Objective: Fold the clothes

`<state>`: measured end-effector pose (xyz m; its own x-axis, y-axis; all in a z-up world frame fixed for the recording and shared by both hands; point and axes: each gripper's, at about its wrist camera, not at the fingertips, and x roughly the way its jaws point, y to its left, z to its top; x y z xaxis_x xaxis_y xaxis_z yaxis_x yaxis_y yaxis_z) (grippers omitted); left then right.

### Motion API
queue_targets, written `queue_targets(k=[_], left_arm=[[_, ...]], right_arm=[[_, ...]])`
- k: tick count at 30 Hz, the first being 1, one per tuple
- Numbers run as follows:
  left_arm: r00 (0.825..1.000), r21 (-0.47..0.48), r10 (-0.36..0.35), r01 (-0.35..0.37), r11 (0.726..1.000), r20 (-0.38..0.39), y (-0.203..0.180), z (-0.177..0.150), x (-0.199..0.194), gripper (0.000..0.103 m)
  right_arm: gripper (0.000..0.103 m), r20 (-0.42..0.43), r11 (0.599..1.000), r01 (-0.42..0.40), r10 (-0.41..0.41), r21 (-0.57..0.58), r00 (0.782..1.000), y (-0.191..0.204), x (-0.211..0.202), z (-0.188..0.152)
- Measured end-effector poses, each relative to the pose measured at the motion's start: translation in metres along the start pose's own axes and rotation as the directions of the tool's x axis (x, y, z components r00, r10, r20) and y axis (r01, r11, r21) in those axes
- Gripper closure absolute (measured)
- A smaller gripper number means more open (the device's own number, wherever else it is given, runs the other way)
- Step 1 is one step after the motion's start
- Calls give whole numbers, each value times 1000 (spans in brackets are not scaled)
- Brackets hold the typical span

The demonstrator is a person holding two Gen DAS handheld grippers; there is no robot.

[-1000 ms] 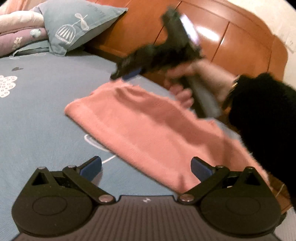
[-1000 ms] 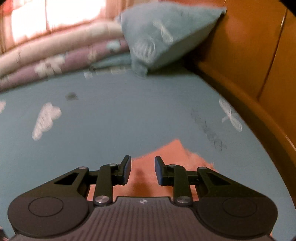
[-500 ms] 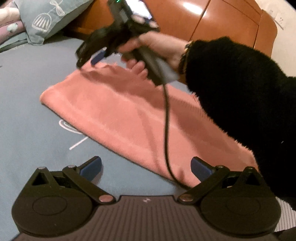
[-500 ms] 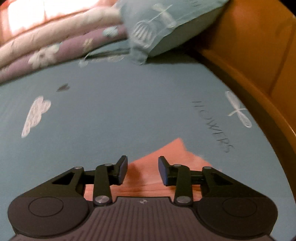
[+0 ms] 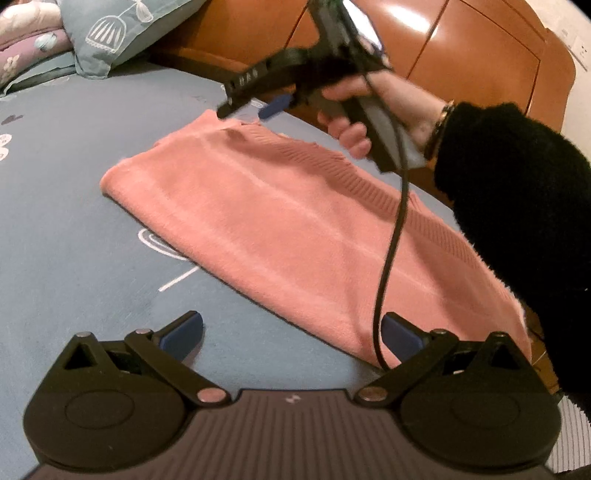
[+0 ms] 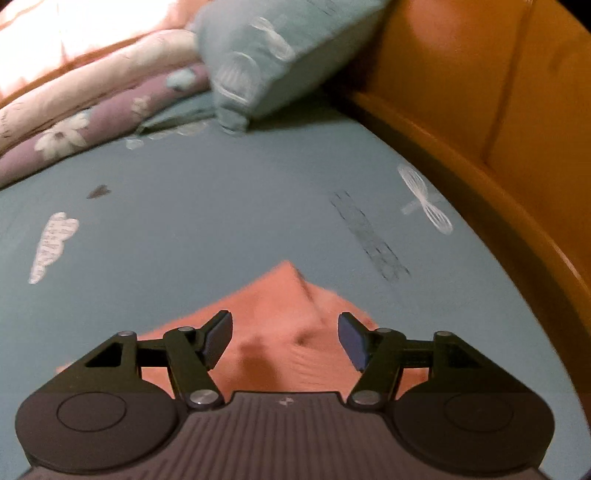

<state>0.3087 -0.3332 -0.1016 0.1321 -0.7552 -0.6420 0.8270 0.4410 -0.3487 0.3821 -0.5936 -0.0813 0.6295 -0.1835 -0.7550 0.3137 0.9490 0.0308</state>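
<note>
A wide bed covered by a smooth grey-blue sheet (image 5: 74, 192) printed with white clouds and dragonflies fills both views, bounded along its far side by a glossy orange-brown wooden bed frame (image 5: 461, 55) with raised panels. On the sheet, near that frame, lies the salmon-pink knitted sweater (image 5: 288, 229), folded into a long, flat, roughly rectangular band with a soft fuzzy nap and a ribbed hem along its far edge; one pointed corner of it shows under the other camera (image 6: 291, 291). At the head of the bed a plump teal cushion with a white birdcage print (image 5: 107, 33) leans on a stack of folded quilts, cream and mauve with white flowers (image 6: 85, 110). A fluffy black sleeve (image 5: 517, 192) reaches in from the right, and its hand (image 5: 373, 99) grips the handle of the right gripper (image 5: 258, 107), a black plastic tool with blue pads held just above the sweater's far corner, its jaws parted with nothing between them. A thin black cable (image 5: 391, 240) curves down from that handle across the knit. The left gripper (image 5: 291, 334) hovers over the sheet at the sweater's near edge, its blue-padded fingers (image 5: 183, 334) spread wide and holding nothing.
</note>
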Motion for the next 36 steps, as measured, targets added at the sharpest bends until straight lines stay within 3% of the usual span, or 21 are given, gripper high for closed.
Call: queue_targets(k=[5,8,11,13,17,24,30,36], left_arm=[[1000,8,3,-3,1000,-9,3,-1,7,1],[1000,1,12,-12,1000,-12,6,-1,9,1],[1000,-19,4,-4,1000,-1,10,-1,8,1],[1000,-33,2,-2,999,2,13,-1,8,1],[1000,-34,9,-9,999,1,12,0,8,1],[1000,-37,-2,3,999,4,15,-1,7,1],[1000,-44,-2,2,999,10,13,-3,3,1],[1000,-35,1,0,999,16,8,-3,-1,1]], right_arm=[[33,10,997,23,-23,76,1000,-9,28,-14],[35,20,994,42,-44,106,999,-7,30,-6],[35,84,991,1,-13,134,996,-5,13,7],[35,96,985,-68,54,158,994,-1,8,12],[35,47,989,-88,83,120,995,21,28,13],[27,29,1000,5,-5,20,1000,47,57,20],[27,61,992,-44,37,116,997,21,18,24],[22,-11,984,-70,73,164,997,-11,-18,-5]])
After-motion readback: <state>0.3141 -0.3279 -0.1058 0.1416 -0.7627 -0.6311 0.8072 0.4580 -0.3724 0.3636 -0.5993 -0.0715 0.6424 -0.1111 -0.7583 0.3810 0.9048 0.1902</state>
